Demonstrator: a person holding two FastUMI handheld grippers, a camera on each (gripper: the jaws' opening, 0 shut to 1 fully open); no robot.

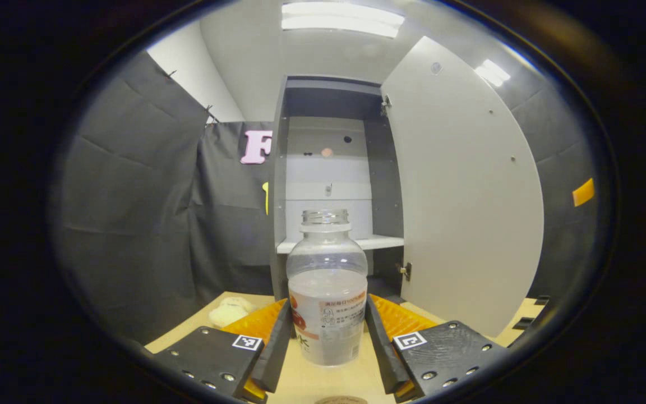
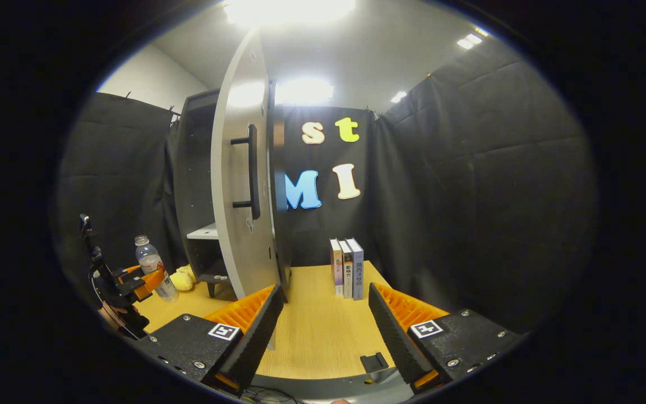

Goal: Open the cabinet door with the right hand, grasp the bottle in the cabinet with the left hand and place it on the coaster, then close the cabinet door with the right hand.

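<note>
While the left gripper [image 1: 327, 336] in the left gripper view is closed to bottle width, its two fingers press the flanks of a clear, uncapped plastic bottle [image 1: 327, 286] with a printed label round its lower half. That bottle stands upright, long axis vertical and open mouth toward twelve o'clock, its base just over the pale wooden tabletop [image 1: 312, 381]; whether it touches the wood cannot be told. At twelve o'clock beyond it stands the dark grey cabinet [image 1: 334, 185] with a white shelf [image 1: 376, 242] inside, and from one to four o'clock swings its light grey cabinet door [image 1: 463, 191], wide open. A round brown coaster [image 1: 341, 400] edge peeks in at six o'clock. A pale yellow soft toy [image 1: 230, 311] lies at eight o'clock.

Turning to the right gripper view, the right gripper [image 2: 323, 331] hangs spread wide with nothing between its fingers. At eleven o'clock the door [image 2: 239, 185] is seen edge-on, showing its black bar handle [image 2: 251, 171], which the other view hides. At nine o'clock the left gripper [image 2: 143, 280] appears from outside, carrying the bottle [image 2: 155, 269] slightly tilted. Three upright books [image 2: 346, 268] stand at twelve o'clock on the table.
</note>
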